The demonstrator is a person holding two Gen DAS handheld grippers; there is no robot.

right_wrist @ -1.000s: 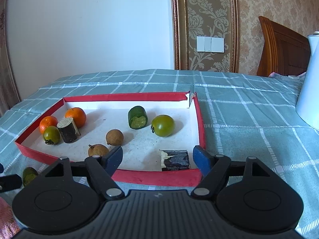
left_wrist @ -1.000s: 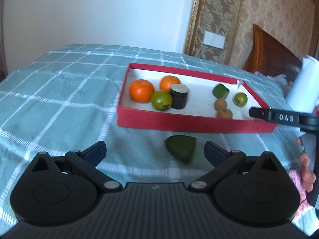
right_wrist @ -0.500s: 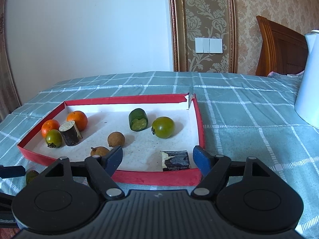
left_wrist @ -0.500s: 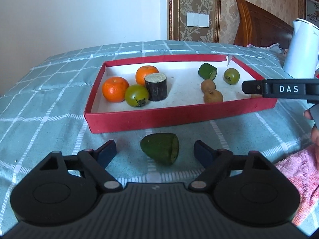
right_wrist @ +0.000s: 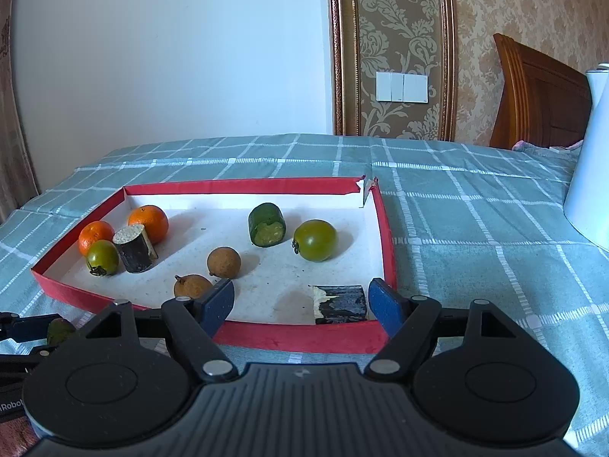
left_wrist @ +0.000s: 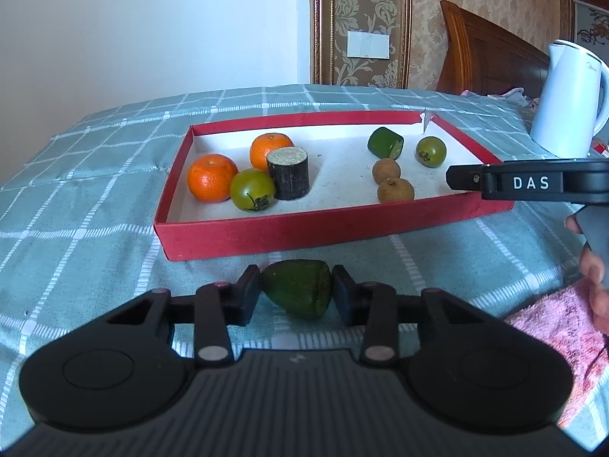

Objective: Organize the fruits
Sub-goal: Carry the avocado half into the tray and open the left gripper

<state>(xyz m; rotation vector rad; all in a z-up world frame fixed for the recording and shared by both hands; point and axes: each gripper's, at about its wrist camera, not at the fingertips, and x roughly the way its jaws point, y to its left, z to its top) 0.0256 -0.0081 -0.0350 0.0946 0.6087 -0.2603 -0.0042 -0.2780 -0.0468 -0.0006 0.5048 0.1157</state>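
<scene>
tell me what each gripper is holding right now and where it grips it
The left gripper is shut on the green avocado piece, pads on its two sides. The right gripper is open, holding nothing.

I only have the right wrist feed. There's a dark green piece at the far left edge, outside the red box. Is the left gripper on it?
Observer: Yes. In the left wrist view the left gripper has both pads against the green fruit piece.
Operator: Is it over the box?
Observer: No, it sits in front of the red box, over the checked cloth.
Operator: Which way does its cut face point?
Observer: Toward the right finger; the narrow end points toward the left one.
</scene>
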